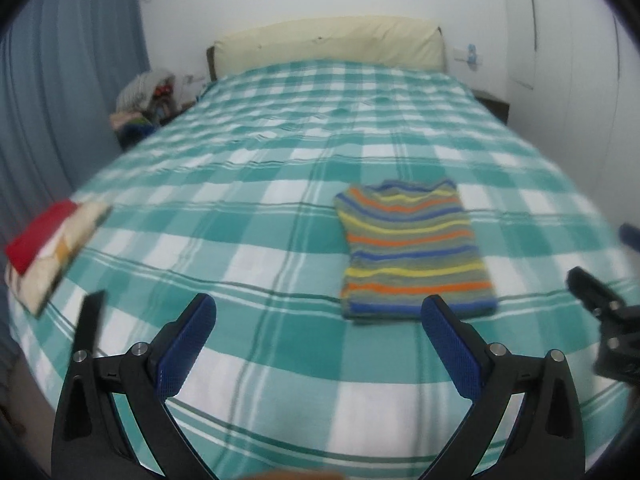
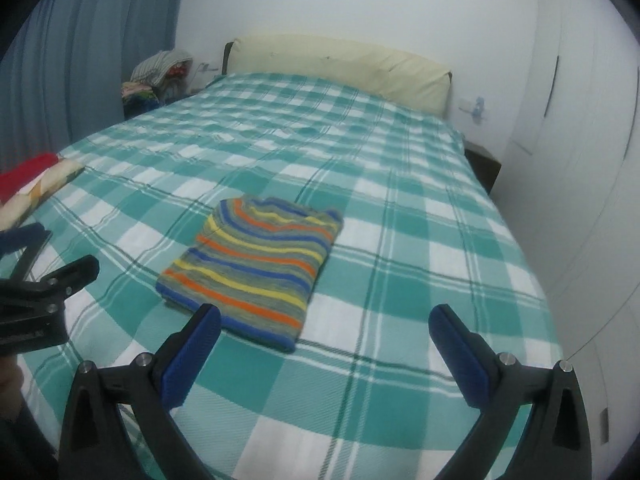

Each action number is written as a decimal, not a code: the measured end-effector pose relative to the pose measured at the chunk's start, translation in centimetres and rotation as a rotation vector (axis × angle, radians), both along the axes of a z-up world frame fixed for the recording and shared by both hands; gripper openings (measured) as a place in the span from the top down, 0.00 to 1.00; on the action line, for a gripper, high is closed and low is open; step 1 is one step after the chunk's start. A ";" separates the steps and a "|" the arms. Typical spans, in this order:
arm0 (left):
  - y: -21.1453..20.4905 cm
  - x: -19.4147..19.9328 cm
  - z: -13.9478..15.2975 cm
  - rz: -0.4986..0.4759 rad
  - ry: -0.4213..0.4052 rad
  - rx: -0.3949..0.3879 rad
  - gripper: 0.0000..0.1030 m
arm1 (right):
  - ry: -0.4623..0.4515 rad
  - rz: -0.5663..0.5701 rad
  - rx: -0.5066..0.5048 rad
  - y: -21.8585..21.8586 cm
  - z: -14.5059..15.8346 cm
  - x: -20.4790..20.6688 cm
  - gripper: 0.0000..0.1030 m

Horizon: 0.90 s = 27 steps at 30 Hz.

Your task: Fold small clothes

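A striped garment, folded into a rectangle, lies flat on the green-and-white checked bed. It also shows in the right wrist view. My left gripper is open and empty, held above the bed just in front of the garment's near edge. My right gripper is open and empty, near the garment's front right corner. The right gripper's body shows at the right edge of the left wrist view; the left one shows at the left edge of the right wrist view.
A folded red-and-cream cloth pile lies at the bed's left edge, also in the right wrist view. A cream headboard cushion stands at the far end. Clutter sits beside blue curtains. White wardrobe doors line the right.
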<state>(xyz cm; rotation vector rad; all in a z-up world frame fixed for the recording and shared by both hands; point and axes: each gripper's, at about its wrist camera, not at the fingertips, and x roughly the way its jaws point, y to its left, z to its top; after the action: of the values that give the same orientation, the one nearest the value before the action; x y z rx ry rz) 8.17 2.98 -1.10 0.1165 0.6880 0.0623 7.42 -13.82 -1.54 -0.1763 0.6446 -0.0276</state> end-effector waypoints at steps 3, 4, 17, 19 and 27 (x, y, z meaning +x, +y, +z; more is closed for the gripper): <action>0.5 0.2 -1.0 -0.002 -0.012 0.028 0.00 | 0.043 -0.011 0.029 -0.4 -1.6 0.5 0.01; 0.6 0.4 -1.2 -0.013 -0.001 0.024 0.00 | 0.059 -0.011 0.044 -0.5 -2.1 0.6 0.01; -0.7 0.1 -1.7 -0.085 0.093 0.005 0.00 | 0.137 -0.043 0.031 -0.8 -4.0 0.7 0.01; -0.7 0.2 -1.8 -0.089 0.103 0.000 0.00 | 0.138 -0.047 0.027 -0.8 -4.1 0.6 0.01; -0.4 -0.3 -1.6 -0.097 0.120 -0.072 0.00 | 0.119 -0.041 0.029 -0.6 -3.5 0.1 0.01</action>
<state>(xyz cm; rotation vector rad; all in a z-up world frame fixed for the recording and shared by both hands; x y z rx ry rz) 7.86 2.60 -2.68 0.0853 0.8023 -0.0632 7.50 -14.43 -5.06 -0.1376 0.7669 -0.0476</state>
